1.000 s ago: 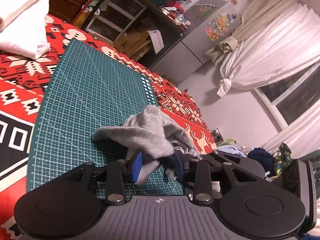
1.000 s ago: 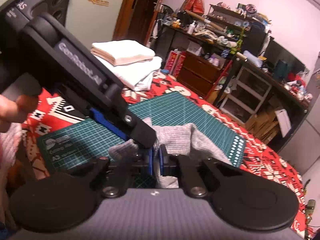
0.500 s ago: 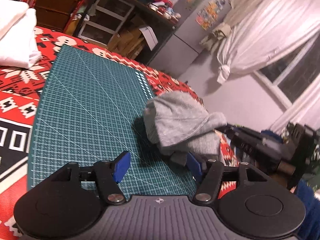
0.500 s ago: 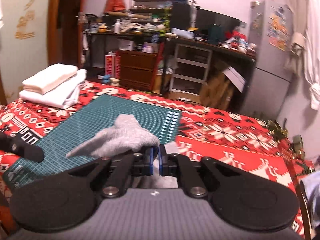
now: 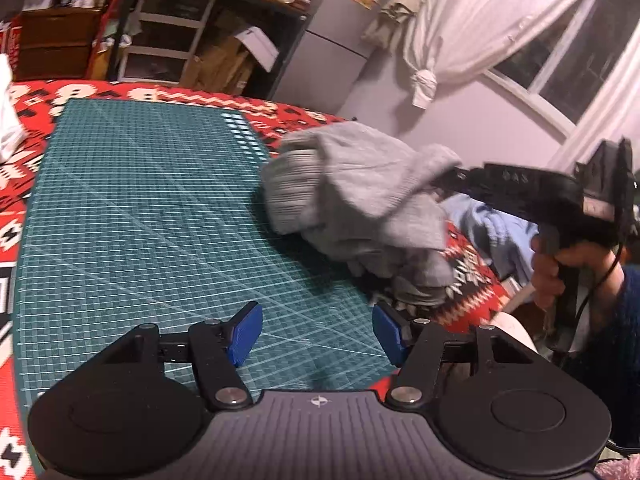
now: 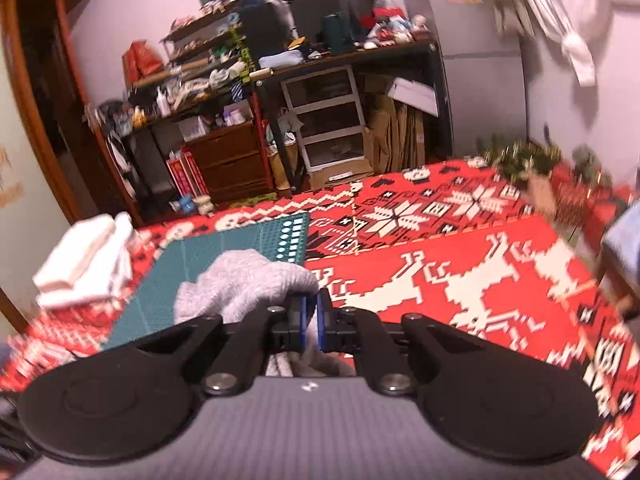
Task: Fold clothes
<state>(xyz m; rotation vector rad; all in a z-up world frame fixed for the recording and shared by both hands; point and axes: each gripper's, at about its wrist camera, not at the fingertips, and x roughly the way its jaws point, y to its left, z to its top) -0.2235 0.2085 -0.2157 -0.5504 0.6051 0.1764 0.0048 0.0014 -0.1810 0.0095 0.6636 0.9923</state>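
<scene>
Garment handling in progress: grey garment (image 5: 360, 192) hangs bunched at the cutting mat's (image 5: 132, 208) right edge, pinched by the closed right gripper (image 6: 311, 316). Left gripper (image 5: 316, 334) stands wide, holding nothing. Judged next need: a second grasp to spread the cloth flat.

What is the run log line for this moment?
left gripper: open, empty | right gripper: shut on grey garment | garment: bunched at green mat edge

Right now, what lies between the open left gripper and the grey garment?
In the left wrist view, only bare green cutting mat lies between the left gripper and the grey garment, which the right gripper holds.
</scene>
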